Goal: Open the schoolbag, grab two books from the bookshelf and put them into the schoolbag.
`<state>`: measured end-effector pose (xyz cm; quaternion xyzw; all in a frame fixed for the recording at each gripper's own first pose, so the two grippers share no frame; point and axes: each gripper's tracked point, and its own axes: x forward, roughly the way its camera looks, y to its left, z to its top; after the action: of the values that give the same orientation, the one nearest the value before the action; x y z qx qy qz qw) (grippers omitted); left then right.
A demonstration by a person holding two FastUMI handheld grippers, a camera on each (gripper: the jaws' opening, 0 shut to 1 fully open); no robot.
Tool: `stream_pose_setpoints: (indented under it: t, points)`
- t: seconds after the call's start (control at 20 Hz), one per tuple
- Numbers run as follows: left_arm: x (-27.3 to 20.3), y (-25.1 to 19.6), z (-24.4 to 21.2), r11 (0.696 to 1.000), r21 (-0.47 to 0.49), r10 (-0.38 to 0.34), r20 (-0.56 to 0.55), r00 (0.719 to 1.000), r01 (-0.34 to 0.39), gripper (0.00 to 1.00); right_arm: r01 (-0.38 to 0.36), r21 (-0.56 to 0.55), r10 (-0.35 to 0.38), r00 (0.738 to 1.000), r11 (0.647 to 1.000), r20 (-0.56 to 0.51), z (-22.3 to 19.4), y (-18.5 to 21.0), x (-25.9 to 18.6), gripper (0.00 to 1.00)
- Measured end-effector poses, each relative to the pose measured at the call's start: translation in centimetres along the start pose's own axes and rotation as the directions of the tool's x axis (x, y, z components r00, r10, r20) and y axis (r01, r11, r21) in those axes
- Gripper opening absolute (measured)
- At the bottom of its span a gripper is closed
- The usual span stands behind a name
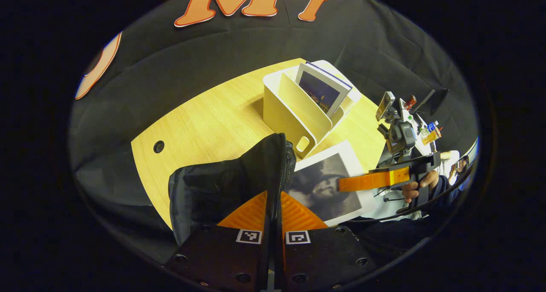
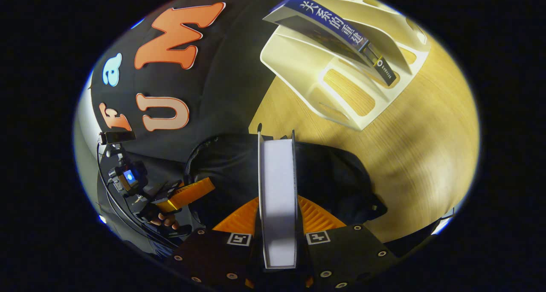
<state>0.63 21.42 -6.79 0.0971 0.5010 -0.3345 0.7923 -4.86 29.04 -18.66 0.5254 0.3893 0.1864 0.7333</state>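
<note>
While one book (image 1: pixel 323 91) stands propped in the cream bookshelf (image 1: pixel 294 112), the task looks to be near its middle: the right gripper (image 2: pixel 277 211) has its two fingers pressed flat against the covers of a first book (image 2: pixel 277 189), held edge-on with the white page block facing the camera, above the black schoolbag (image 2: pixel 332 181). From the left gripper view that same book shows as a glossy cover with a greyscale portrait and a white border, hanging just beside the bag's raised edge. The left gripper (image 1: pixel 273 215) is pinched narrow on the schoolbag's fabric edge along the zipper, holding the mouth up, so the bag appears to be open already, though how wide the opening is cannot be told. What seems left is to lower this book into the bag, then to fetch the second one and pack it too. The bag is soft, matte woven cloth that sags and creases, with a mesh panel and a toothed zipper line; it will likely fold unless its edge is held. The bookshelf is rigid moulded plastic, smooth, with rounded corners, slanted dividers and oval cut-outs. It stands on a pale wood-grain table (image 1: pixel 204 125) with a round cable hole (image 1: pixel 158 146), well apart from the bag.
</note>
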Motion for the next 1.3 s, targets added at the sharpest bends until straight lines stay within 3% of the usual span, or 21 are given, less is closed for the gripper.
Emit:
stream_pose_setpoints:
  t: [0.25, 0.6, 0.65, 0.7, 0.85, 1.05, 1.2, 1.3]
  points:
    - [0.2, -0.1, 0.2, 1.000, -0.006, -0.004, 0.019, 1.000, 0.004, 0.07, -0.022, 0.036, 0.021, 0.999, 0.999, 0.042, -1.4, 0.3, 4.2, 0.32]
    - [0.0, -0.1, 0.1, 1.000, -0.012, -0.003, 0.036, 0.999, 0.004, 0.07, -0.005, -0.002, 0.005, 0.998, 1.000, 0.068, -2.6, 0.1, 8.0, 0.32]
    - [0.0, -0.2, 0.1, 1.000, -0.010, -0.006, 0.037, 0.999, 0.006, 0.07, -0.007, 0.000, 0.007, 0.998, 1.000, 0.058, -2.9, 0.0, 8.4, 0.42]
    - [0.0, 0.0, 0.1, 1.000, -0.005, -0.005, 0.038, 0.999, 0.005, 0.07, -0.004, -0.003, 0.004, 1.000, 1.000, 0.017, -3.8, -0.2, 9.0, 0.34]
    - [0.0, 0.4, 0.2, 1.000, 0.015, 0.026, 0.038, 0.999, -0.027, 0.07, 0.042, -0.034, -0.044, 0.997, 0.999, -0.060, -5.5, -0.7, 10.2, 0.38]
    - [-0.4, 0.5, 0.0, 0.999, -0.009, 0.038, 0.033, 0.999, -0.038, 0.07, 0.124, -0.149, -0.147, 0.977, 0.981, -0.152, -6.3, -1.7, 9.0, 0.62]
    - [0.1, 0.5, 0.0, 0.998, -0.018, 0.061, 0.043, 0.997, -0.060, 0.07, 0.163, -0.259, -0.221, 0.952, 0.952, -0.212, -6.1, -2.4, 6.8, 0.90]
    - [0.0, 0.3, 0.0, 0.997, -0.041, 0.060, 0.044, 0.997, -0.058, 0.06, 0.202, -0.315, -0.276, 0.938, 0.927, -0.210, -5.1, -3.5, 5.4, 0.98]
